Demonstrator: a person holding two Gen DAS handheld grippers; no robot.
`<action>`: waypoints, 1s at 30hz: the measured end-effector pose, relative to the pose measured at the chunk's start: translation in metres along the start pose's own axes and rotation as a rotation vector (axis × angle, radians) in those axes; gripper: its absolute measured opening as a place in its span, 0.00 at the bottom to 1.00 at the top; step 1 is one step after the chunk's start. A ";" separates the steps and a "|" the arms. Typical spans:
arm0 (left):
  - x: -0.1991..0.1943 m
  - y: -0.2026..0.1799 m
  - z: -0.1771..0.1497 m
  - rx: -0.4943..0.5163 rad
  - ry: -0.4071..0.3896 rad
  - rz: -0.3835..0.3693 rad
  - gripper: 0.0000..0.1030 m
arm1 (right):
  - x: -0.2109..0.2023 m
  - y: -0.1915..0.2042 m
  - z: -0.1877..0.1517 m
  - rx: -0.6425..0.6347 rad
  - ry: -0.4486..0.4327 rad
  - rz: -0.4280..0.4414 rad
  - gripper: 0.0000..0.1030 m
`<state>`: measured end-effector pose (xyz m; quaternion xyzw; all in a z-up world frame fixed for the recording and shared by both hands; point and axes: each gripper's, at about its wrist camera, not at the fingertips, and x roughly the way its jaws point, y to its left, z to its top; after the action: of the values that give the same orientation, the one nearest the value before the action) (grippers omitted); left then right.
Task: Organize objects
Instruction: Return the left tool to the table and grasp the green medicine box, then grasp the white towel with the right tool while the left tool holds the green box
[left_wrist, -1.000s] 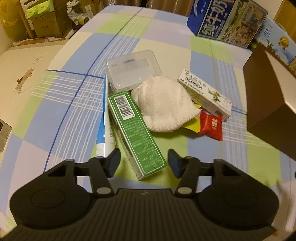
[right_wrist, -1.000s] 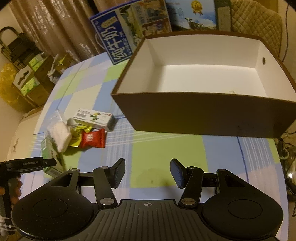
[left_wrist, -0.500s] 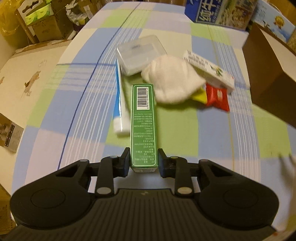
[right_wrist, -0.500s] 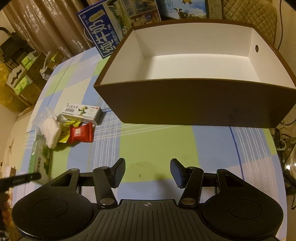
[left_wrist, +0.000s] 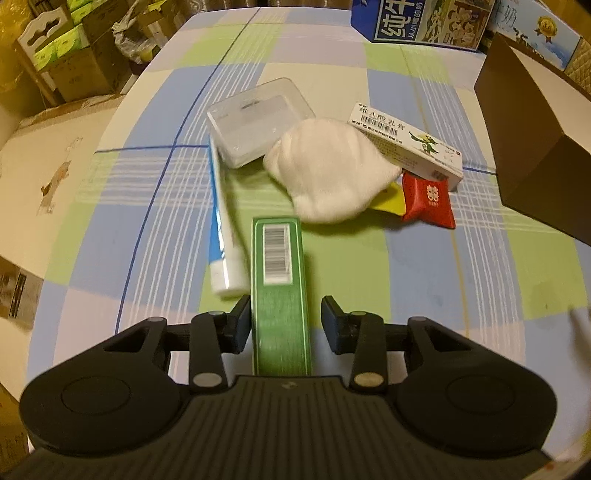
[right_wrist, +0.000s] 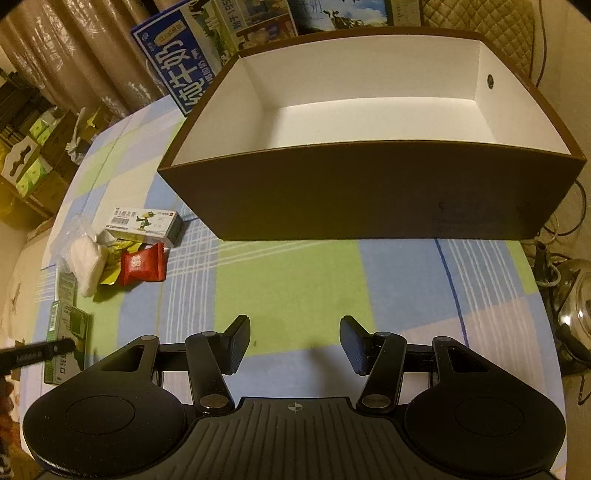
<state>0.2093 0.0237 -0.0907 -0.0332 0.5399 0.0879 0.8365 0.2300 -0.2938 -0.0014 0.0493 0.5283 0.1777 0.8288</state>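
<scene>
Fingers (left_wrist: 242, 325) flanking green box (left_wrist: 279, 291)

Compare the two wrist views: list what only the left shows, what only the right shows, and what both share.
Only the left wrist view: the toothpaste tube, the clear plastic case and the left gripper around the green box, with a gap at its right finger. Only the right wrist view: the brown box's empty white interior and the right gripper, open. Both: the white cloth, the red packet and the ointment carton.
</scene>
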 end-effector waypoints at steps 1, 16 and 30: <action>0.003 -0.002 0.002 0.010 0.001 0.006 0.31 | 0.000 0.000 -0.001 0.003 0.001 -0.001 0.50; -0.035 0.023 -0.016 -0.017 -0.056 -0.005 0.24 | 0.008 0.032 -0.004 -0.056 0.000 0.068 0.50; -0.072 0.087 -0.007 -0.097 -0.176 0.051 0.24 | 0.057 0.151 0.023 -0.297 -0.017 0.336 0.50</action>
<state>0.1583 0.0998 -0.0252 -0.0522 0.4601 0.1378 0.8755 0.2355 -0.1312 0.0002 0.0156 0.4737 0.3889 0.7900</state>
